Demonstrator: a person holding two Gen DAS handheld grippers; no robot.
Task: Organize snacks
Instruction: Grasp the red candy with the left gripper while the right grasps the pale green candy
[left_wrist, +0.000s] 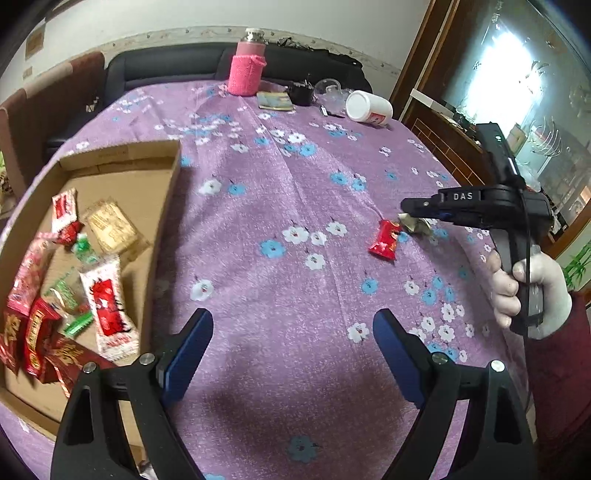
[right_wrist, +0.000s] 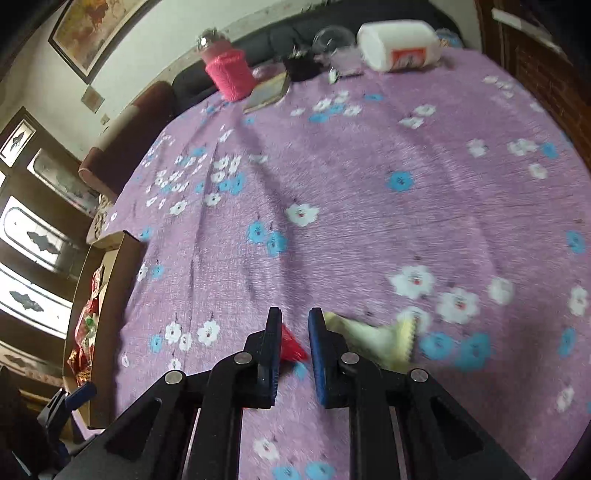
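— How much room was there on the worktop?

— Plenty. The middle of it lay bare: a wide stretch of soft lilac cloth printed with white and blue flowers, creased in long folds. The far edge was crowded: a flask in a pink knitted sleeve, a flat booklet, and a smooth white jar on its side.

— And the box?

— A shallow brown cardboard one at the left edge, walls low, its near corner hanging just past the rim. The snacks in it were piled loosely: glossy red, white and green wrappers with crimped ends, overlapping.

— What about the left tool?

— It hung over the bare cloth just right of the box, blue pads spread wide, nothing between them.

— The right tool?

— It was out near the right edge, gripped by a hand in a white glove, tilted down, its pads drawn narrow, almost together. Two loose pieces lay on the cloth there: a shiny red packet and a crumpled pale packet with a zigzag edge, side by side. The tips sat right at them, the red one showing through the slit.

— Was it pinching either?

— I couldn't tell; that view was blurred.
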